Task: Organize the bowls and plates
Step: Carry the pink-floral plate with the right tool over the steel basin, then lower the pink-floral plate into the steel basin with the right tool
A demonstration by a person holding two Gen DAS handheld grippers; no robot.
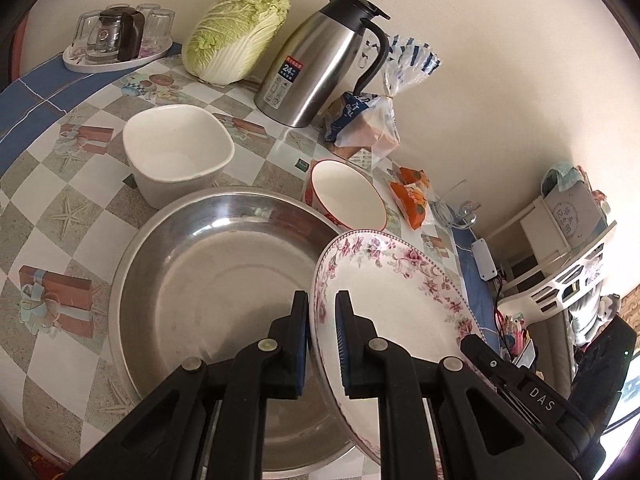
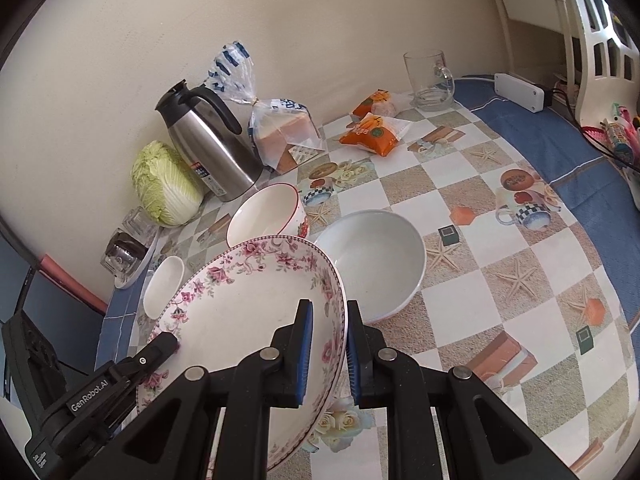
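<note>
A floral-rimmed plate (image 1: pixel 400 308) (image 2: pixel 240 320) hangs tilted in the air between both grippers. My left gripper (image 1: pixel 322 300) is shut on its left rim, and my right gripper (image 2: pixel 330 308) is shut on the opposite rim. Each one's tip shows in the other view: the right gripper (image 1: pixel 472 344) and the left gripper (image 2: pixel 160 344). Under the plate's left side sits a wide steel basin (image 1: pixel 224 272). Around it stand a white square bowl (image 1: pixel 176 152), a red-rimmed bowl (image 1: pixel 344 192) (image 2: pixel 268 212) and a white round bowl (image 2: pixel 372 256).
Along the wall stand a steel thermos jug (image 1: pixel 320 64), a cabbage (image 1: pixel 236 32), a bread bag (image 2: pixel 284 132), orange snack packs (image 2: pixel 372 132) and a glass mug (image 2: pixel 430 80). A tray of glasses (image 1: pixel 116 40) sits far left. A white rack (image 2: pixel 592 40) borders the table.
</note>
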